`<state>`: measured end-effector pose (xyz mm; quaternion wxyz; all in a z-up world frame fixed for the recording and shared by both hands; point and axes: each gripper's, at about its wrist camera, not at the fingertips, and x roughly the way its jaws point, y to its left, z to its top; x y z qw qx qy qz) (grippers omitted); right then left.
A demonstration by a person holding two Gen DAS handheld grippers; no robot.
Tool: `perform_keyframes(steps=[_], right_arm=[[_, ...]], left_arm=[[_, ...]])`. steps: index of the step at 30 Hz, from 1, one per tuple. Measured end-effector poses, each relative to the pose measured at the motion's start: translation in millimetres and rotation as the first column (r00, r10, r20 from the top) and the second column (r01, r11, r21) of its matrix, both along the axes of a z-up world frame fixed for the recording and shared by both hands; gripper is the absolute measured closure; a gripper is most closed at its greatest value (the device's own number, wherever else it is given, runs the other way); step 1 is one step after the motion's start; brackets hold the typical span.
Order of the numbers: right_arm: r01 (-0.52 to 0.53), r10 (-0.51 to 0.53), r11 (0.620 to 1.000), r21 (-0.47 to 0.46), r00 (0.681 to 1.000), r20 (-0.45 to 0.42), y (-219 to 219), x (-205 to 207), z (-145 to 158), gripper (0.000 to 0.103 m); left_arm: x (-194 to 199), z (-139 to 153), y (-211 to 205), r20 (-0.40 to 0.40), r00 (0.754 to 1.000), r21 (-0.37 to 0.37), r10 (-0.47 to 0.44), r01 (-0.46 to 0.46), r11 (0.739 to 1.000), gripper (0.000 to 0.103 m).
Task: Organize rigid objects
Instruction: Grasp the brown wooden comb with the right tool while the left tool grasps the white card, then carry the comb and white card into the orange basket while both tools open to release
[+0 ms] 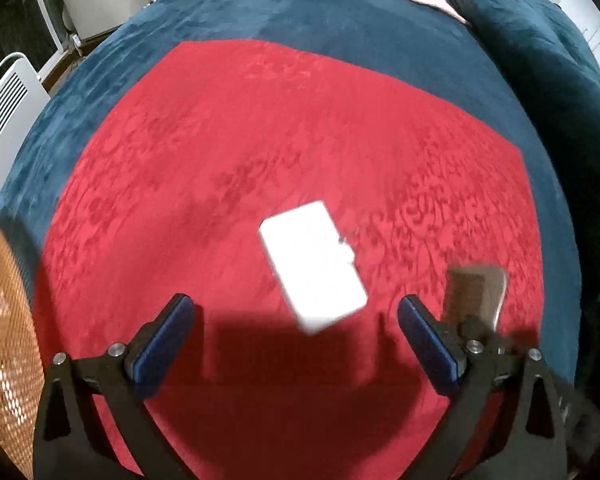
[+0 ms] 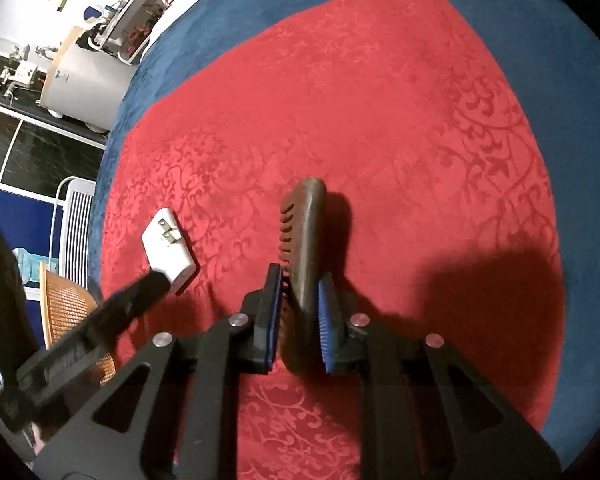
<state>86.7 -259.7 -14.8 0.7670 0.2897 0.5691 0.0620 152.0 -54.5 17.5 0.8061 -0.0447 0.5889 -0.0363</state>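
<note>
My right hand-held gripper [image 2: 298, 312] is the closest thing in the right view, at the bottom middle, and it is clamped on a comb [image 2: 306, 248]. The blue pads [image 2: 326, 320] pinch the comb near its low end, and the rest sticks up and away over the red cloth [image 2: 380, 100]. The comb is brown with a smooth round back and a row of short teeth down its left side. I think it is hard, stiff and light. The smooth back may be slippery, so a grip across the flat sides, like this one, looks best.

My left hand-held gripper [image 1: 296, 316] is wide open with nothing in it. It hangs over a white plug [image 1: 314, 266] that lies flat on the red cloth in the middle of the left view. The plug is a small white block with round corners, and the right view shows two metal prongs on one end. I think it is hard, smooth and light. I would pinch its two long flat sides, away from the prongs.

A brown woven basket [image 1: 4, 340] sits at the left edge.
</note>
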Motion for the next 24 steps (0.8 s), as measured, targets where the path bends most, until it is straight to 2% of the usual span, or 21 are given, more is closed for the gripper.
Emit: perform_keyframes(steps=[2, 3, 4, 6, 8, 15, 19, 24], right_arm=[[-0.007, 0.007, 1.0, -0.026, 1.0, 0.008, 2, -2, 0, 0.082], [-0.012, 0.012, 0.999, -0.04, 1.0, 0.011, 2, -1, 1, 0.081], [-0.015, 0.016, 0.999, -0.052, 1.0, 0.015, 2, -2, 1, 0.08], [-0.017, 0.018, 0.998, -0.064, 1.0, 0.02, 2, -3, 2, 0.08], [-0.019, 0.02, 0.998, -0.064, 1.0, 0.02, 2, -2, 1, 0.079], [-0.01, 0.011, 0.997, -0.075, 1.0, 0.022, 3, -3, 5, 0.081], [-0.024, 0.026, 0.999, -0.044, 0.999, 0.037, 6, -6, 12, 0.089], [-0.061, 0.06, 0.998, 0.008, 0.996, 0.06, 15, -16, 28, 0.092]], left_arm=[[11, -5, -8, -0.008, 1.0, 0.013, -0.004, 0.004, 1.0, 0.009], [15, -6, -8, -0.02, 1.0, 0.015, -0.006, 0.006, 1.0, 0.019], [21, -12, -11, -0.042, 0.999, 0.013, -0.012, 0.013, 1.0, 0.022], [26, -19, -14, -0.064, 0.997, 0.042, -0.031, 0.034, 0.999, 0.048], [25, -19, -17, -0.054, 0.997, 0.039, -0.054, 0.056, 0.998, 0.055], [-16, 2, 2, -0.012, 0.997, -0.007, -0.08, 0.08, 0.997, 0.057], [-47, 9, 10, 0.0, 0.995, -0.012, -0.096, 0.096, 0.995, 0.057], [-73, 21, 27, 0.014, 0.996, -0.029, -0.093, 0.093, 0.995, 0.057]])
